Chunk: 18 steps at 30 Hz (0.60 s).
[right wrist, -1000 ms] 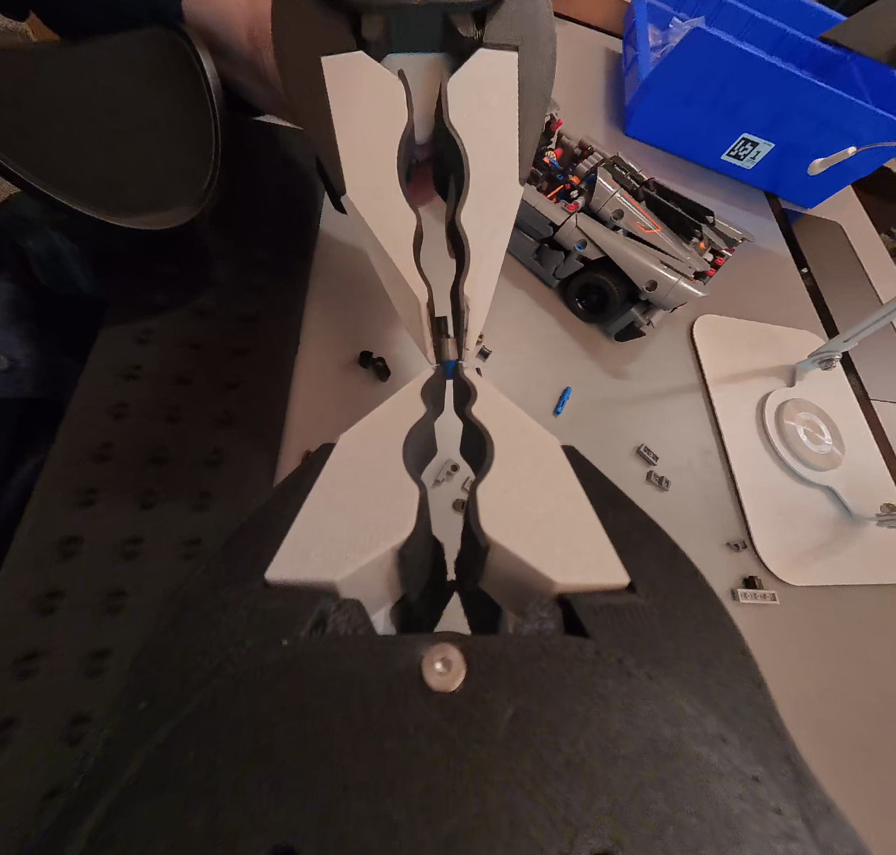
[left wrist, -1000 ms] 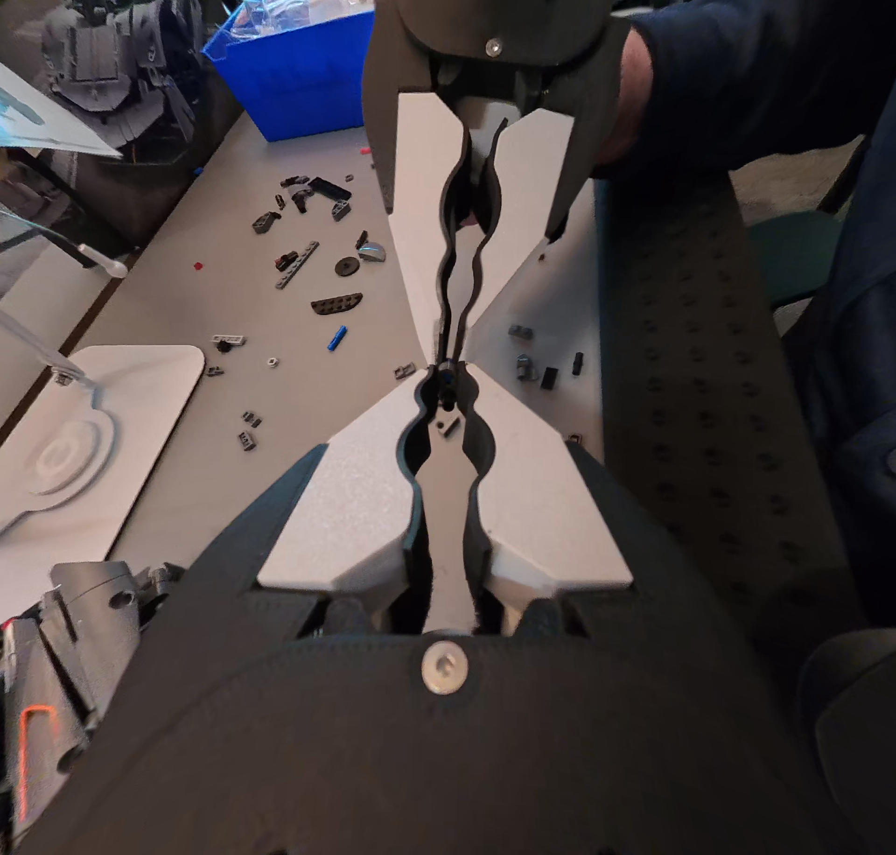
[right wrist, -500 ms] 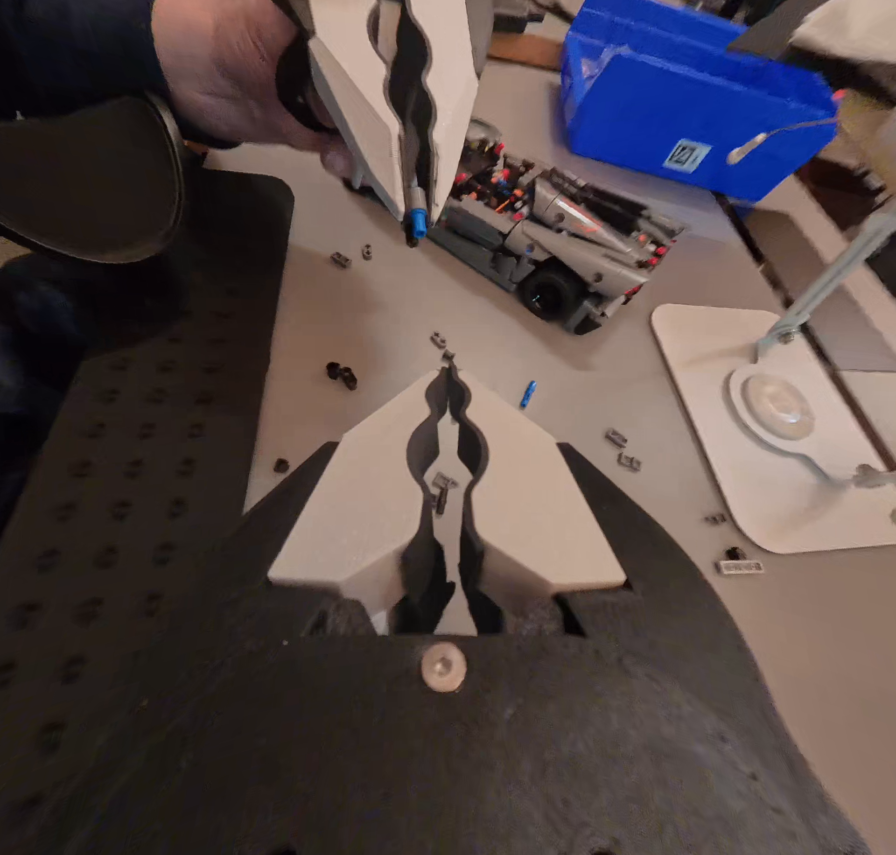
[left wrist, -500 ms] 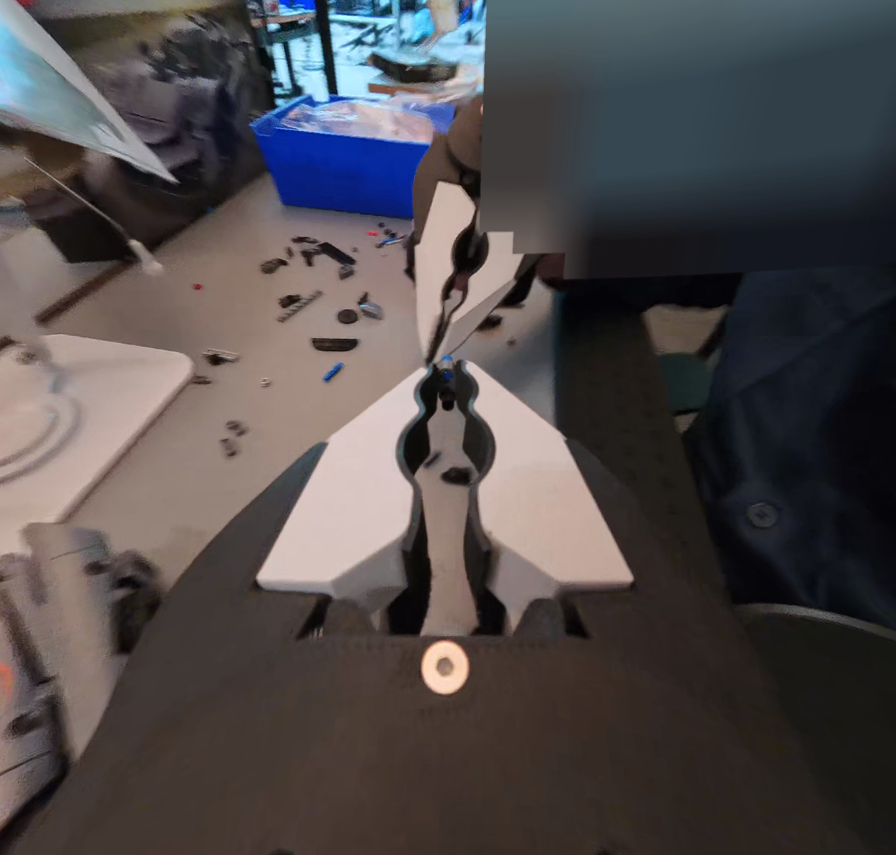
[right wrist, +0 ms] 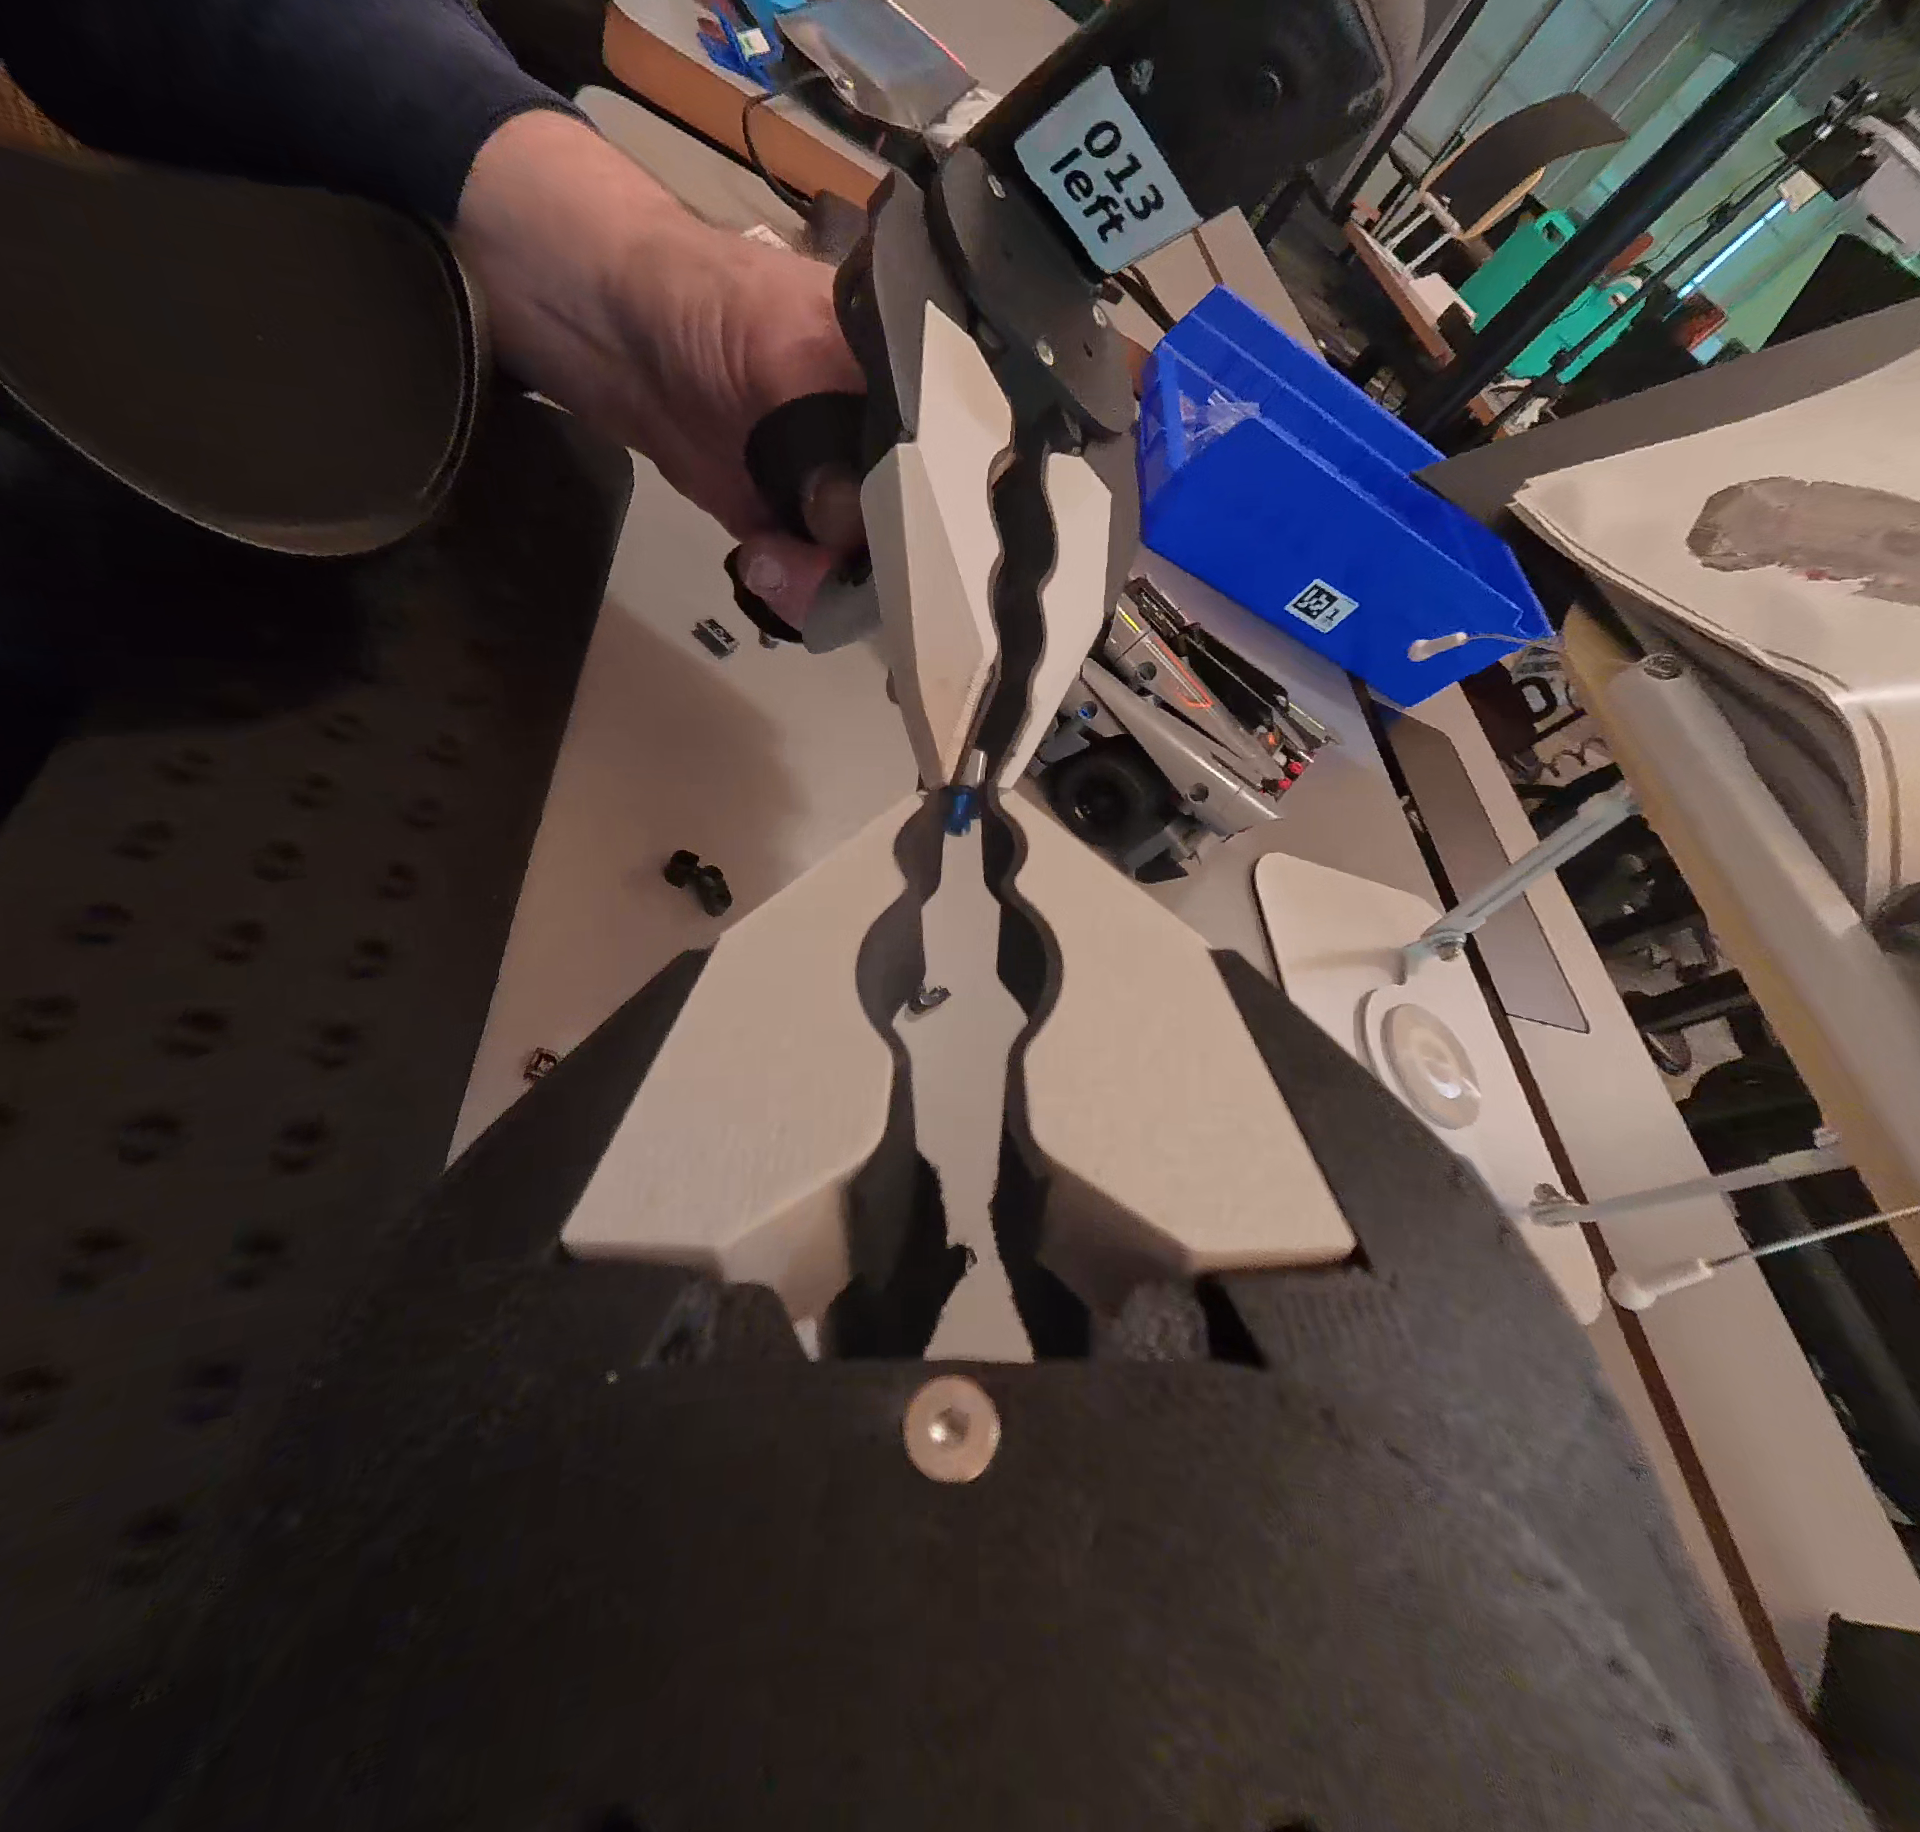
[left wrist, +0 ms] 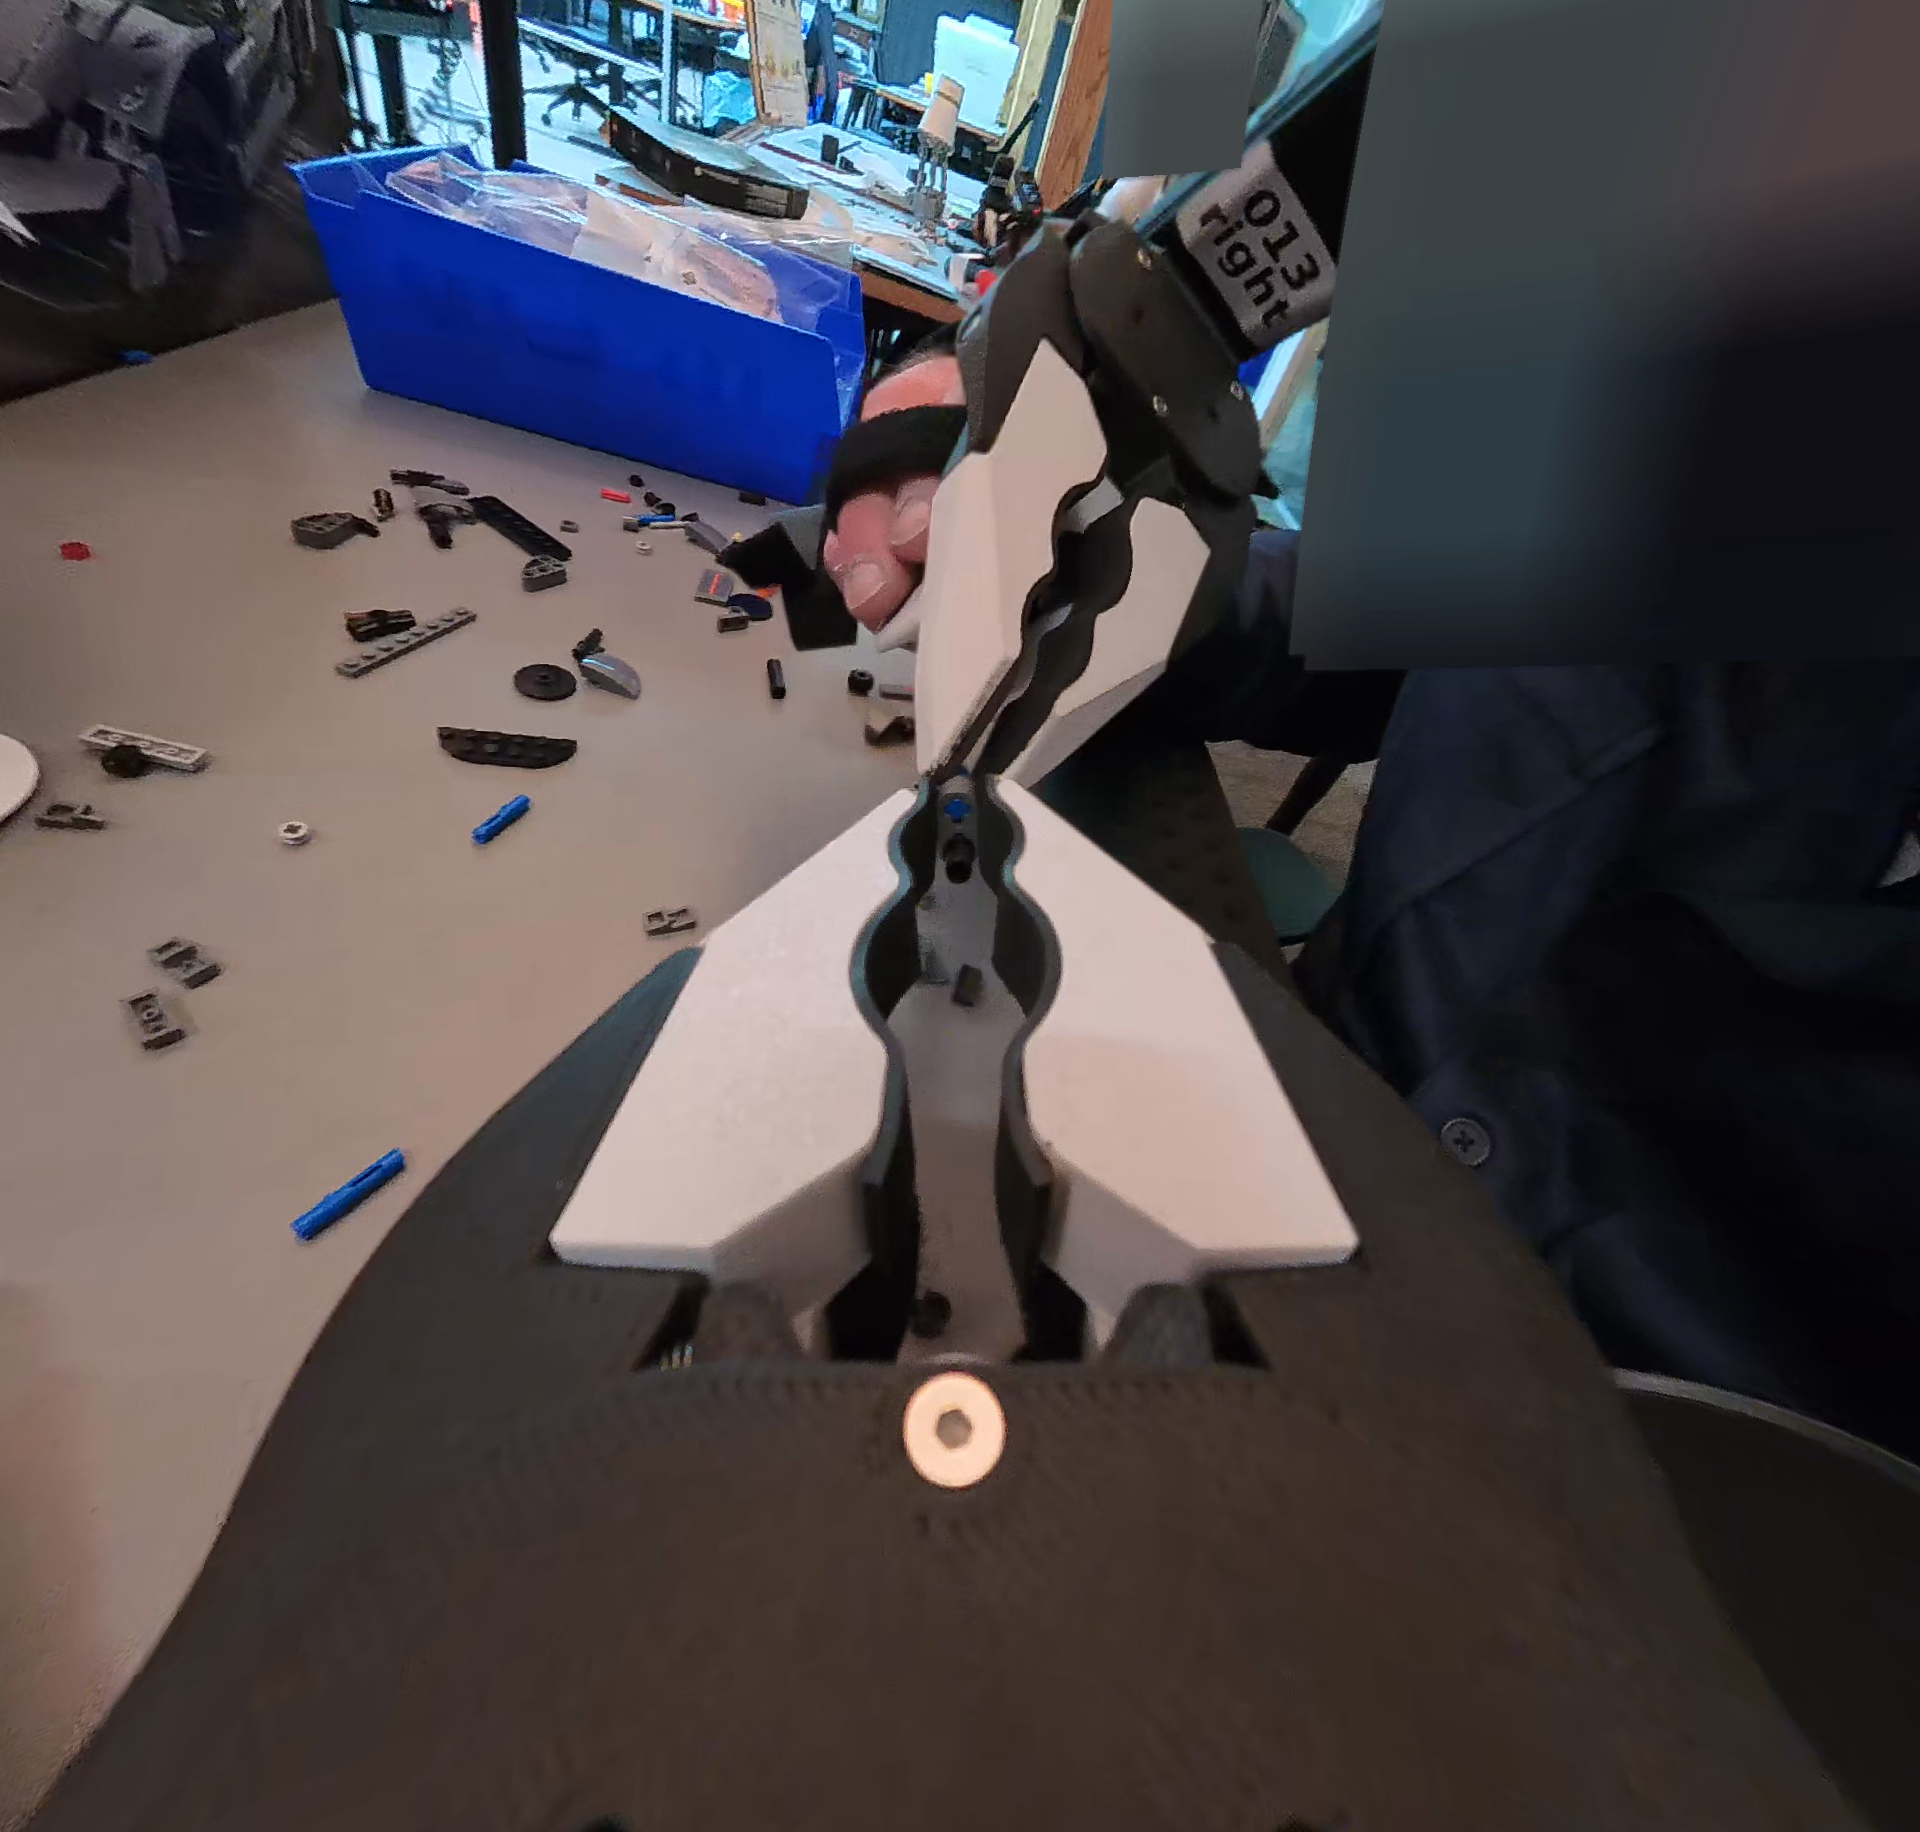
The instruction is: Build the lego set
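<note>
Grey lego car [right wrist: 1174, 743] only in right wrist view; scattered pieces [left wrist: 499, 629] in left.

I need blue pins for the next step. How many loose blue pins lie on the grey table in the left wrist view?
2: one small blue plastic pin mid-table, another blue pin nearer the camera. Others may be hidden.

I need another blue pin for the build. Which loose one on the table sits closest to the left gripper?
Start at the blue plastic bin on the grey table, then come down past the scattered dark pieces. The nearest blue pin lies alone beside the gripper's black body, apart from a second blue pin.
</note>
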Available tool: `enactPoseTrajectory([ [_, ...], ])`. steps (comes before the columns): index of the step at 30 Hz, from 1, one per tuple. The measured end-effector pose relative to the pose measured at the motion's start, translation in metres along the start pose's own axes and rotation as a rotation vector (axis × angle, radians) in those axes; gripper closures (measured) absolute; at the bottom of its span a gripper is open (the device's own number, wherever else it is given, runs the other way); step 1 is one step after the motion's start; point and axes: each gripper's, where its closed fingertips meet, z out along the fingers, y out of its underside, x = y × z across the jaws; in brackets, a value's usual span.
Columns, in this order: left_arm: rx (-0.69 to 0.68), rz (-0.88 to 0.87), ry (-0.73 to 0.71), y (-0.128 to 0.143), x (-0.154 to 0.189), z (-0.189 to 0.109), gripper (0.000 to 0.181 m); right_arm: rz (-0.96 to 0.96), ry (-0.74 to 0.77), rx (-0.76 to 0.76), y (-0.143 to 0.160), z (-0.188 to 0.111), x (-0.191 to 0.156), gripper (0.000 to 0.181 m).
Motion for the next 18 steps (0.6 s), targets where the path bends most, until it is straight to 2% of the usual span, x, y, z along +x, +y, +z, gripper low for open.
enactPoseTrajectory([
  [3, 0.008, -0.036, 0.035, 0.002, 0.002, 0.0, 0.178, -0.056, 0.019, -0.035, 0.001, 0.0, -0.003, 0.179],
  [7, -0.025, -0.006, 0.004, 0.007, 0.0, 0.002, 0.178, -0.039, 0.0, -0.106, 0.007, 0.0, -0.005, 0.181],
  [14, -0.039, 0.054, -0.007, 0.001, 0.008, 0.001, 0.179, -0.044, -0.014, -0.107, 0.001, -0.005, -0.008, 0.181],
  [18, -0.075, 0.062, -0.037, 0.007, 0.005, 0.002, 0.179, -0.068, -0.022, -0.139, 0.009, -0.004, -0.01, 0.181],
])
